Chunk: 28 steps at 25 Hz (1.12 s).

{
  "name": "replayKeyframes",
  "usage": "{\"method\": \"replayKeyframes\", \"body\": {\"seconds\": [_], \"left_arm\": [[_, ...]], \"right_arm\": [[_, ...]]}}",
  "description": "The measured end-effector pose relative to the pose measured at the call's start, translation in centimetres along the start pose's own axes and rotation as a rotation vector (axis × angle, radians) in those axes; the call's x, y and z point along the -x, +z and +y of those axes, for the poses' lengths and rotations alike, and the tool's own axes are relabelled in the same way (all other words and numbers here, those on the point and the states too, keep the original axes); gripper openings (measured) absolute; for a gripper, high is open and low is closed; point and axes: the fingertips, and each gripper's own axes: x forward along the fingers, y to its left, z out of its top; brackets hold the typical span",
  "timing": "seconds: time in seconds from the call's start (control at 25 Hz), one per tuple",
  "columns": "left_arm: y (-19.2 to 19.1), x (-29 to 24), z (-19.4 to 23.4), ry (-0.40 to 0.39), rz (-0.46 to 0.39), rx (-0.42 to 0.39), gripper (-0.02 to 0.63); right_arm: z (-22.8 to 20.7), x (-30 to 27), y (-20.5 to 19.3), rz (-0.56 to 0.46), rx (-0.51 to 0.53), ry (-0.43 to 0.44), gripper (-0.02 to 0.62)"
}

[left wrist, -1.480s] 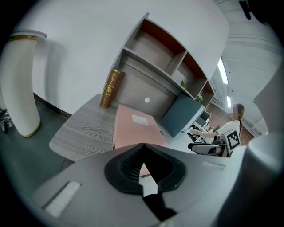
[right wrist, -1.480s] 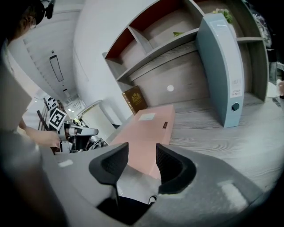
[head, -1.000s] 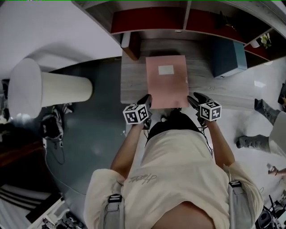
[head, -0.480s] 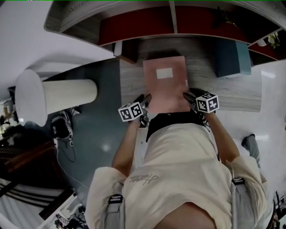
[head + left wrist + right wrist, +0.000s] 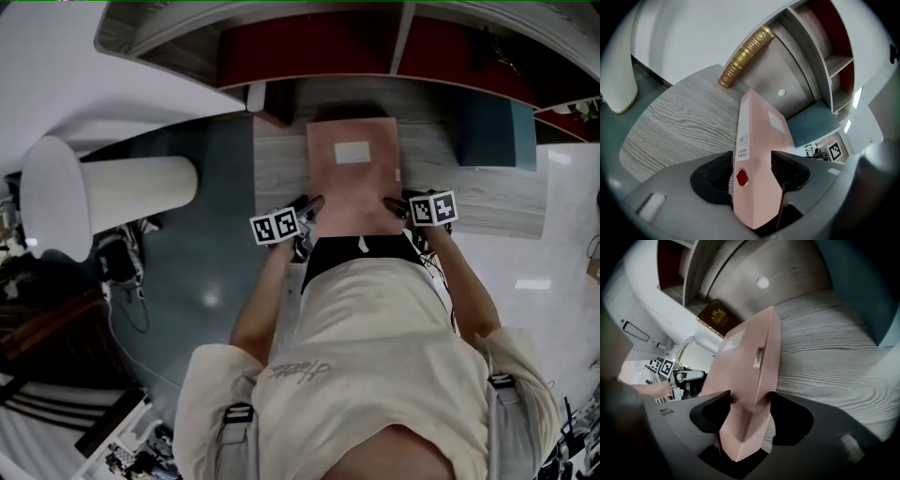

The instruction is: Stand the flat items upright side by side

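Grasp step. Folder (image 5: 352,173) flat on desk (image 5: 279,169), 12 o'clock. Left gripper (image 5: 311,206), right gripper (image 5: 393,204) — jaws just opened wide, straddling its near corners, unclamped. Next, probably: close, tip upright beside book (image 5: 745,56).

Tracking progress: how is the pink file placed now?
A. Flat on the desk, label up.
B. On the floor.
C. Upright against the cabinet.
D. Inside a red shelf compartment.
A: the head view shows the pink file lying broad side and label up on the desk.
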Motion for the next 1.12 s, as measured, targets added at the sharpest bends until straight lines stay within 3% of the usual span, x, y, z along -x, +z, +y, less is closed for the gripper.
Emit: {"method": "replayKeyframes", "body": {"seconds": [0.32, 0.64, 1.0, 1.12], "left_arm": [[-0.1, -0.6, 0.2, -0.119, 0.057, 0.059, 0.295], [0.0, -1.3, -0.8, -0.250, 0.100, 0.079, 0.357], [-1.9, -2.6, -1.6, -0.299, 0.186, 0.145, 0.429], [-2.0, -2.7, -1.3, -0.280, 0.181, 0.130, 0.400]], "right_arm": [[-0.2, -0.2, -0.2, 0.046, -0.095, 0.139, 0.272], [-0.5, 0.3, -0.1, -0.032, -0.131, 0.247, 0.259], [-0.6, 0.2, -0.3, -0.013, -0.157, 0.319, 0.262], [-0.5, 0.2, -0.3, -0.001, -0.150, 0.307, 0.265]]}}
